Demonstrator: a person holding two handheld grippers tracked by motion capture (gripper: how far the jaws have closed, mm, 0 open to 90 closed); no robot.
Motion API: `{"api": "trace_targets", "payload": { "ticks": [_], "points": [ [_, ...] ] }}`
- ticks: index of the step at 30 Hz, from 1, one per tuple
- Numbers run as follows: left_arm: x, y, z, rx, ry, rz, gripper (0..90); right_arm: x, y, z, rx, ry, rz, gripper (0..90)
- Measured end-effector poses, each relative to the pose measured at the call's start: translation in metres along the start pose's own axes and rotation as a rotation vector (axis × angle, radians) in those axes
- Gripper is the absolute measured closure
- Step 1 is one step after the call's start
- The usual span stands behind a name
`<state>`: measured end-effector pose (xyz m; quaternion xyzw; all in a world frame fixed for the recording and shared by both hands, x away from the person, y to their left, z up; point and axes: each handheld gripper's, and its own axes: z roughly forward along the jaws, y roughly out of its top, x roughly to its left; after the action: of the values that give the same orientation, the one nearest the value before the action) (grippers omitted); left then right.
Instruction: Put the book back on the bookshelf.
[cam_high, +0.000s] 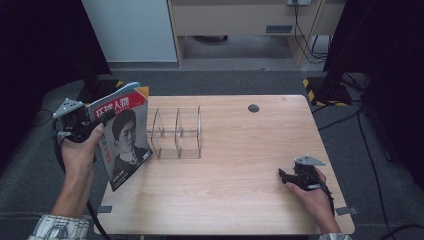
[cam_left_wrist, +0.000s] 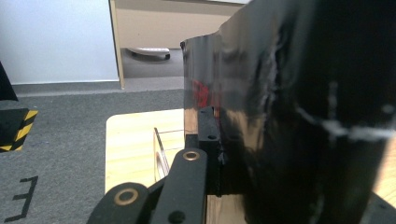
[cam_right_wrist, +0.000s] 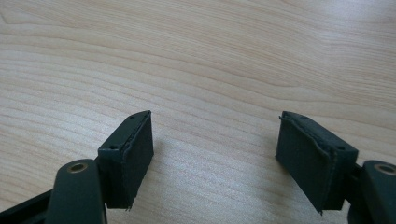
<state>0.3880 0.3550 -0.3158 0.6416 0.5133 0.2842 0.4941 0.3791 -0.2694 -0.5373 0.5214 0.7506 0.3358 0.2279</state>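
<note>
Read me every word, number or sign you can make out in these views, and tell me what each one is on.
"环球人物": large white characters on the red band across the top of the magazine cover, held by the left claw; the strokes are small, so this reading is likely, not certain.
Small print lower on the cover: too small to read.
"E", or a similar black mark: on the grey carpet in the left gripper view.
Yellow and black hazard stripes: a sign without words, on the floor behind the table.

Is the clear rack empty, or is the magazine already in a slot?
Empty: the clear rack shows bare slots; the magazine stands left of it in the left gripper.
</note>
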Motion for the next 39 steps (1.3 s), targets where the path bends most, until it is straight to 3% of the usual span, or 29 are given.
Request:
{"api": "trace_targets", "payload": {
  "ticks": [18, 32, 39],
  "points": [
    [-0.001, 0.002, 0.019, -0.038, 0.028, -0.016, 86.2, 0.000, 0.000, 0.000, -0.001, -0.001, 0.001, 27.3],
    [0.000, -0.008, 0.026, -0.100, 0.047, -0.024, 86.2, 0.000, 0.000, 0.000, -0.003, 0.002, 0.000, 27.3],
    [-0.003, -0.012, 0.027, -0.141, 0.057, -0.003, 86.2, 0.000, 0.000, 0.001, -0.004, 0.003, -0.003, 27.3]
  ]
}}
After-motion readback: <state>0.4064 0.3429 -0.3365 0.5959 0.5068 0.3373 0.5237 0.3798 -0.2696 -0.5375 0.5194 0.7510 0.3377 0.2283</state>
